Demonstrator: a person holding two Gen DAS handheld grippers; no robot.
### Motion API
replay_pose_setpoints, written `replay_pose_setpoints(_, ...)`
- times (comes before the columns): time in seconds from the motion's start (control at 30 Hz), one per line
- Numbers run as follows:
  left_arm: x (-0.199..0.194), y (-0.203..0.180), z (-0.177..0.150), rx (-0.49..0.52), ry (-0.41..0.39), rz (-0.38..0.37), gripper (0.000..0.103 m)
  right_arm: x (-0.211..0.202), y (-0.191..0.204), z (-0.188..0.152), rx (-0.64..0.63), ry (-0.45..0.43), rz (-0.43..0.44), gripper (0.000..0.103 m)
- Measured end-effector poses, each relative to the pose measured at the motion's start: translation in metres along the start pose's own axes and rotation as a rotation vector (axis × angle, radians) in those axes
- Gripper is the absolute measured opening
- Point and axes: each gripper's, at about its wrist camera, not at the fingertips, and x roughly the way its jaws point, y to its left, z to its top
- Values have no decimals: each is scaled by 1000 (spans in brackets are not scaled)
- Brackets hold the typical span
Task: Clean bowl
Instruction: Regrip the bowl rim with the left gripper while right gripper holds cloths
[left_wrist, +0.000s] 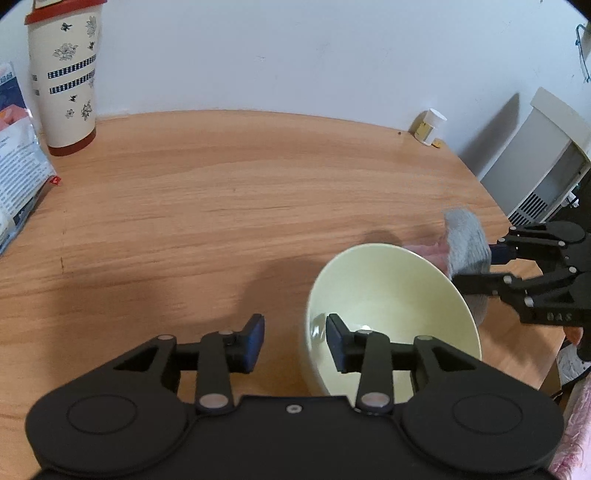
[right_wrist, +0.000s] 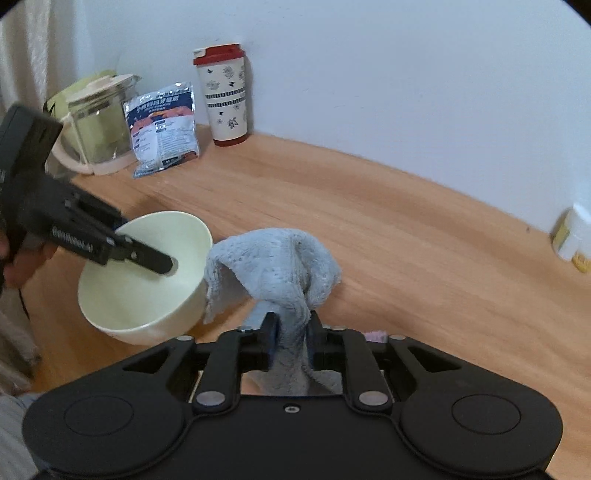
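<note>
Pale-yellow ceramic bowl (left_wrist: 391, 314) is sitting on the round wooden table (left_wrist: 221, 206), near its edge. Left gripper (left_wrist: 295, 341) is straddling the bowl rim with jaws spread, one finger inside, one outside, pads not pressing. Right gripper (right_wrist: 290, 334) is holding a fluffy grey cloth (right_wrist: 280, 266) between its pads, just beside the bowl; the cloth is draping over the fingers and blocking the table behind. Only the right view is showing the glass kettle (right_wrist: 99, 125) and foil pouch (right_wrist: 164, 125). A floral tumbler (left_wrist: 64, 74) with red lid and a small white jar (left_wrist: 430, 125) are standing by the wall.
</note>
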Motion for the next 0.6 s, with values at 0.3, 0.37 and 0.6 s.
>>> replay_pose_setpoints(0.3,7,-8,10,103,33,-20,42,-18,14,-3,-183,-105,-41,47)
replay_pose_setpoints(0.37,6,-11,12,133,24,-7,44,-29,26,-6,-341,-112,-104,47)
replay_pose_setpoints(0.6,3,-24,11,264,-36,13,70,-29,49,-6,-701,-19,-62,47)
